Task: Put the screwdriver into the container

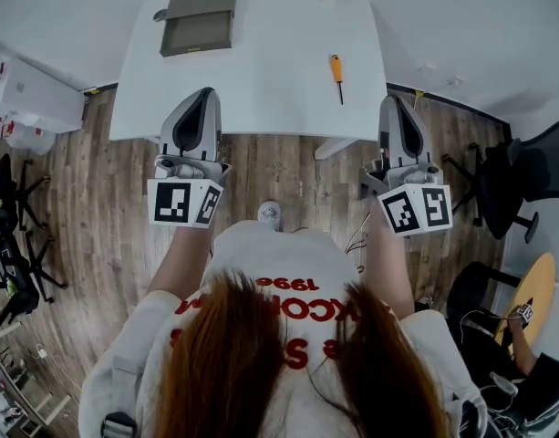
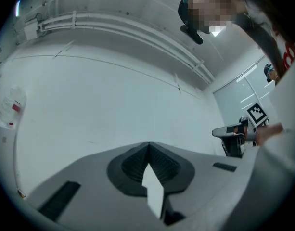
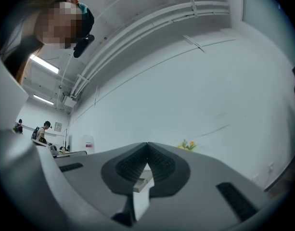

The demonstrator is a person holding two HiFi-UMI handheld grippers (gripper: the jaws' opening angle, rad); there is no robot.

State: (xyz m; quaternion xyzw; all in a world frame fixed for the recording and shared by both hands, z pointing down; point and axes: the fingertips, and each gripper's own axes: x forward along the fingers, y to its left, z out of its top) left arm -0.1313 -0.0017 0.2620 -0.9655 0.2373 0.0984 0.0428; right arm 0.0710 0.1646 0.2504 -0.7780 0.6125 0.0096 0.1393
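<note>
Both grippers closed and empty, short of the table.

Nearest, the left gripper (image 1: 199,108) and the right gripper (image 1: 395,108) are held side by side, well apart, over the wooden floor (image 1: 97,181) at the near edge of the white table (image 1: 270,108). In the left gripper view the jaws of the left gripper (image 2: 148,147) meet at the tips with nothing between them. The right gripper view shows the right gripper (image 3: 147,147) likewise pressed together on nothing. Neither touches anything. Beyond, the screwdriver (image 1: 337,78) lies on the table's right part, just ahead of the right gripper, orange handle away, shaft towards the person. Farthest, the grey container (image 1: 200,18) sits at the table's far left, well apart from the screwdriver.
</note>
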